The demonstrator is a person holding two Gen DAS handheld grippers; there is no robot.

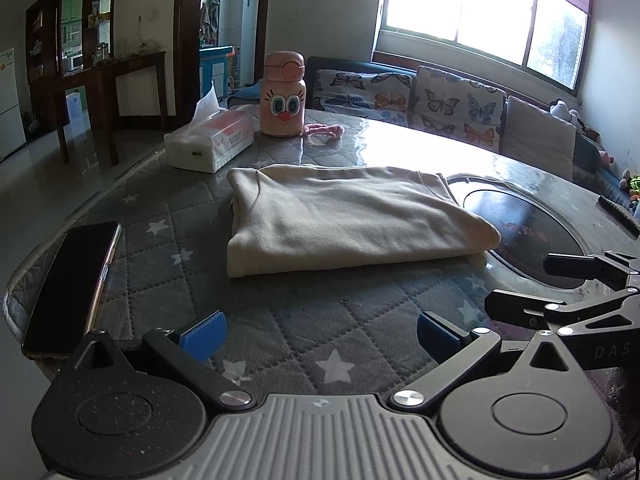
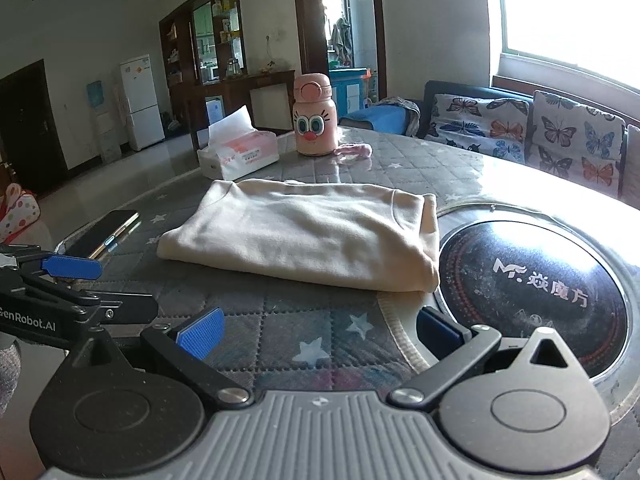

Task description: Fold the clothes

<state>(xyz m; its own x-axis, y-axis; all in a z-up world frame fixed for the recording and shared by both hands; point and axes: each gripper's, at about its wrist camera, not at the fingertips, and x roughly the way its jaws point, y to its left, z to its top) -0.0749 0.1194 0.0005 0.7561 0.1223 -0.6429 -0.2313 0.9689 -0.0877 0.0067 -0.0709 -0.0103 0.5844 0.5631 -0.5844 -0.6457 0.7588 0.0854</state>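
My left gripper [image 1: 320, 334] and right gripper [image 2: 320, 330] hang spread and empty near the folded cream garment [image 1: 340, 224] (perhaps a sweatshirt). Its right end overlaps the round black cooktop [image 2: 560, 280].

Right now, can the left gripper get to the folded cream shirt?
Probably yes. The left gripper is open, and only bare quilted table cover lies between it and the folded cream shirt. The phone sits off to the side.

Folded garment [image 1: 344, 224] mid-table, phone [image 1: 72, 284] left, bottle [image 1: 283, 96] behind, perhaps a cooktop [image 2: 532, 292] right.
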